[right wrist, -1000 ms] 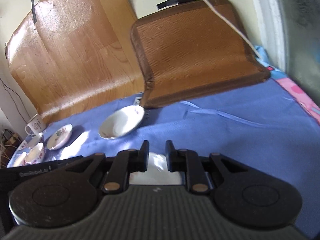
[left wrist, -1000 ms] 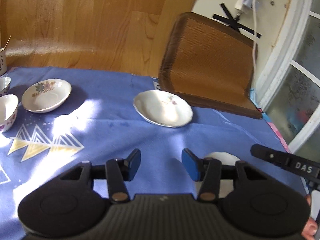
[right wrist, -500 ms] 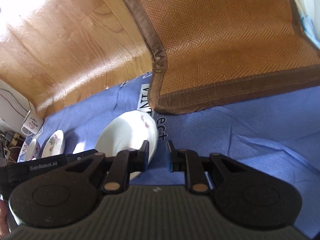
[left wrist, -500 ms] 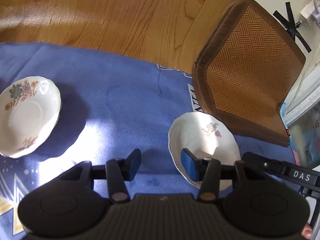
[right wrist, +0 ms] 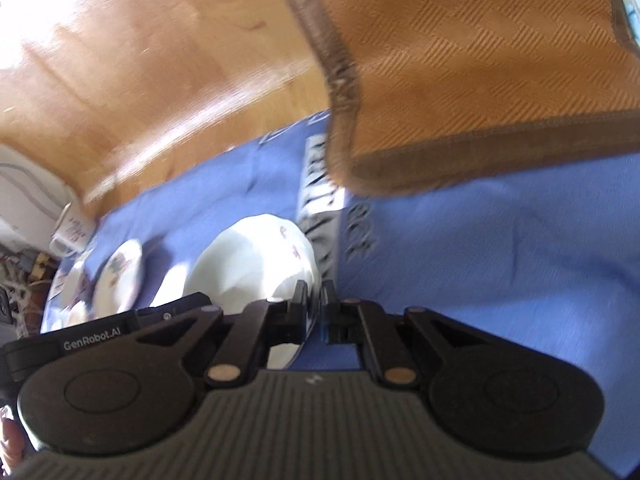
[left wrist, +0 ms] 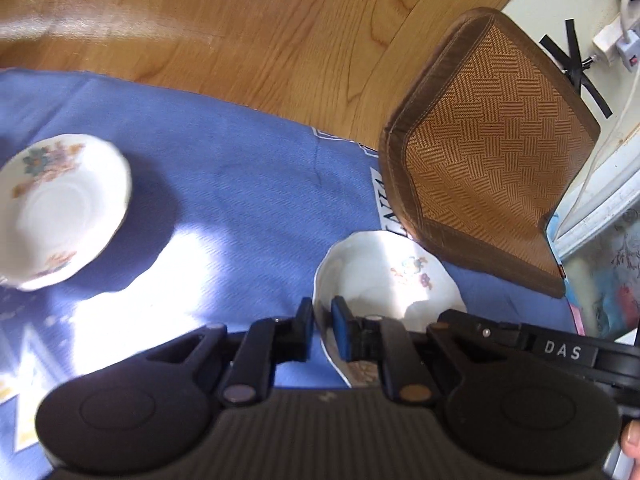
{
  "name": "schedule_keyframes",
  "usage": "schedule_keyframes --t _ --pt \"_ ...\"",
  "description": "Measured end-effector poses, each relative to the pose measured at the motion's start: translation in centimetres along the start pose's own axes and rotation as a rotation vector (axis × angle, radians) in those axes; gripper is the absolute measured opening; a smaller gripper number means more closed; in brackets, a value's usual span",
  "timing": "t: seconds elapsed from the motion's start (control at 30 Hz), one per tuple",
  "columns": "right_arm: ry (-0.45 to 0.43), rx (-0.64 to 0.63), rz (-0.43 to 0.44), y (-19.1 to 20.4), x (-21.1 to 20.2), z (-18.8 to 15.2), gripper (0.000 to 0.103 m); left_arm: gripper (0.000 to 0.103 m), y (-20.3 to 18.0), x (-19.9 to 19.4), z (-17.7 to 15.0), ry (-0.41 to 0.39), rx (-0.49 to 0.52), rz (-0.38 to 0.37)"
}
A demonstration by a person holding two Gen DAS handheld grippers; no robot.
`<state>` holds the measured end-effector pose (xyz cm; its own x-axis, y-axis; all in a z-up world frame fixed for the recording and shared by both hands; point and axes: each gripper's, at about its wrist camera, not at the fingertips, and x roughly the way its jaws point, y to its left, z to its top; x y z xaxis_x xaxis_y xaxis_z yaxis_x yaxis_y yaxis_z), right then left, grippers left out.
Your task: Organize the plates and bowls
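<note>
A white floral plate (left wrist: 384, 280) lies on the blue cloth near the woven mat. My left gripper (left wrist: 322, 320) is shut on its left rim. My right gripper (right wrist: 315, 300) is shut on its right rim; the plate (right wrist: 248, 264) shows in the right wrist view too. A second floral plate (left wrist: 60, 208) lies to the left on the cloth, also in the right wrist view (right wrist: 120, 272).
A brown woven mat (left wrist: 488, 184) leans at the back right, over the cloth's edge. A mug (right wrist: 74, 232) and small bowls, blurred, sit at the far left. A wooden board (left wrist: 240, 32) stands behind the blue cloth (left wrist: 248, 200).
Both grippers moved forward to the near plate and closed on its opposite rims; half a second ago the left one was open beside it.
</note>
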<state>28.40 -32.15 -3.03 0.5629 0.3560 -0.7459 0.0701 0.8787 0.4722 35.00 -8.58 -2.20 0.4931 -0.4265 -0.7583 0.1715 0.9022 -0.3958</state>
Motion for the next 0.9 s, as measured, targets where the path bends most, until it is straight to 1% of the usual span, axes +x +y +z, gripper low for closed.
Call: schedule_keyframes --t 0.17,0.27,0.37,0.5,0.57,0.67,0.77,0.9 --pt "0.044 -0.070 0.045 3.1 -0.7 -3.1 0.009 0.011 2.1 -5.1 -3.9 -0.036 -0.014 0.031" --pt "0.065 -0.132 0.061 5.1 -1.1 -5.8 0.009 0.011 3.6 -7.8 -6.8 -0.063 -0.047 0.055" --pt "0.076 -0.172 0.078 6.2 -1.6 -8.5 0.010 0.011 4.8 -9.8 -9.6 -0.086 -0.079 0.066" --pt "0.063 -0.197 0.085 6.4 -2.2 -11.6 0.010 0.012 5.7 -11.4 -12.9 -0.104 -0.106 0.074" --pt "0.035 -0.198 0.082 5.9 -3.0 -12.8 0.010 0.012 5.3 -11.6 -13.8 -0.106 -0.106 0.072" --pt "-0.018 -0.158 0.089 4.9 -4.3 -13.7 0.010 0.012 3.9 -12.0 -14.2 -0.108 -0.087 0.051" --pt "-0.097 -0.120 0.085 3.2 -7.1 -14.1 0.010 0.011 0.9 -12.1 -13.9 -0.128 -0.015 0.021" --pt "-0.180 -0.087 0.029 0.4 -9.7 -13.7 0.010 0.012 -3.6 -10.7 -13.3 -0.119 0.067 -0.019"
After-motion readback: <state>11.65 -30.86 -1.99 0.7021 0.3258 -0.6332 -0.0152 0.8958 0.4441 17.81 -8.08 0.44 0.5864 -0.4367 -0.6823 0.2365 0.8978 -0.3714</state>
